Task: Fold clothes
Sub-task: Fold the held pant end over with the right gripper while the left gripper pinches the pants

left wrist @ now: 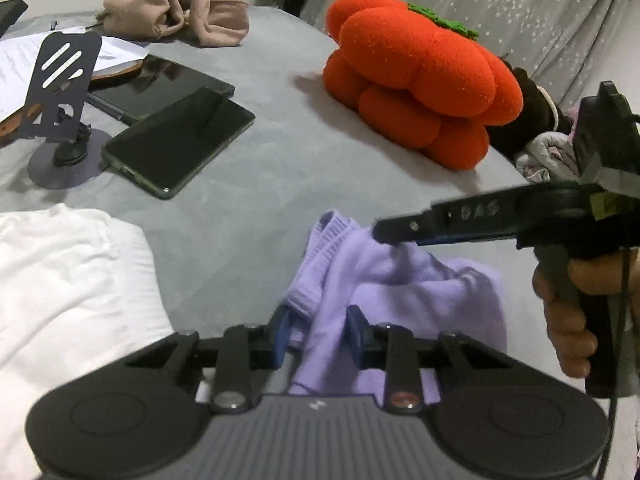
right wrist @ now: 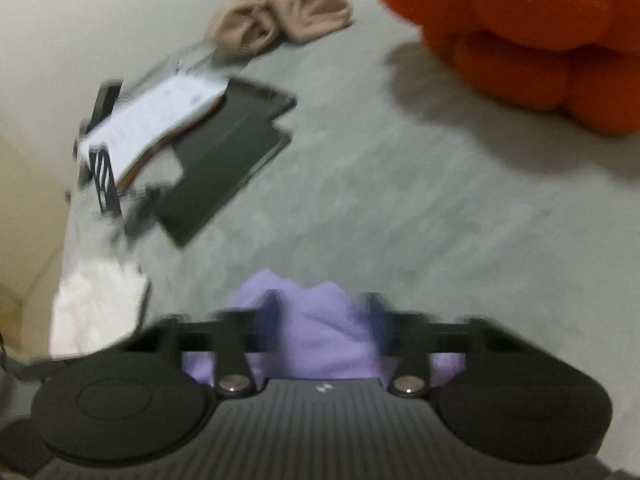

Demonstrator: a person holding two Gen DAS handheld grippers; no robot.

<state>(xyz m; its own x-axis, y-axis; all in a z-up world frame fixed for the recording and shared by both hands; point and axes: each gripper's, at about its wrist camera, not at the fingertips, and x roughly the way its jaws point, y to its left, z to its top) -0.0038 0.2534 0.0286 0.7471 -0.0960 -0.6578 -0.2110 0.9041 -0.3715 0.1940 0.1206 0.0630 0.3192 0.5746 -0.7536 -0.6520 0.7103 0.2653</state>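
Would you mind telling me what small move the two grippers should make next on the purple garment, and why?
Probably close the left gripper on the purple garment. Its fingers stand apart with bunched cloth between them, so the grip looks unfinished. The right gripper also straddles the fabric, though blur hides whether it grips. With both holding, the crumpled garment could be lifted and spread on the grey bed cover.

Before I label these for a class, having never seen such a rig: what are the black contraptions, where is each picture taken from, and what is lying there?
They are handheld grippers, one per hand, each with a camera looking along its fingers. The left gripper and the right gripper both have the purple garment between their jaws; whether they pinch it is unclear. The right one also shows in the left view, held by a hand. On the grey bed lie a white cloth, a phone, an orange plush and a beige garment.
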